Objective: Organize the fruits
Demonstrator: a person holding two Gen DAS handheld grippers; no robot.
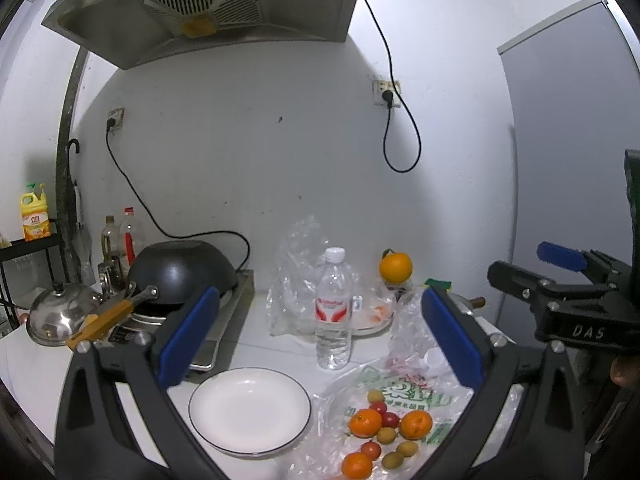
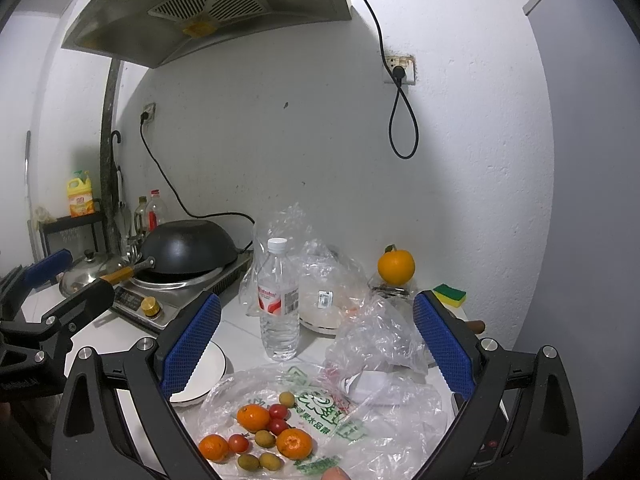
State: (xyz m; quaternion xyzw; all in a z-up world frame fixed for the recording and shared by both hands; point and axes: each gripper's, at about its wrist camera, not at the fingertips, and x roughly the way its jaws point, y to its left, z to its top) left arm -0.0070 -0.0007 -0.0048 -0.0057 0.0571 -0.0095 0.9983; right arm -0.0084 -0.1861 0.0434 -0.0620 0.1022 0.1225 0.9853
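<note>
Right tongs (image 2: 316, 344) spread wide above 3 tangerines (image 2: 253, 417) on plastic bag (image 2: 340, 432) — white plate (image 2: 210, 364) left, water bottle (image 2: 279, 300) behind

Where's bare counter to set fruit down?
The white plate is bare. Free counter lies between plate, water bottle and stove. It is crowded on the plastic bag, where the fruits lie.

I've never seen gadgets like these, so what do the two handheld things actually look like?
Each tool is a black frame of angled bars joined by silver bolts, ending in two fingers faced with blue textured pads: the left tool and the right tool. The right tool's body shows pale "DAS" lettering.
</note>
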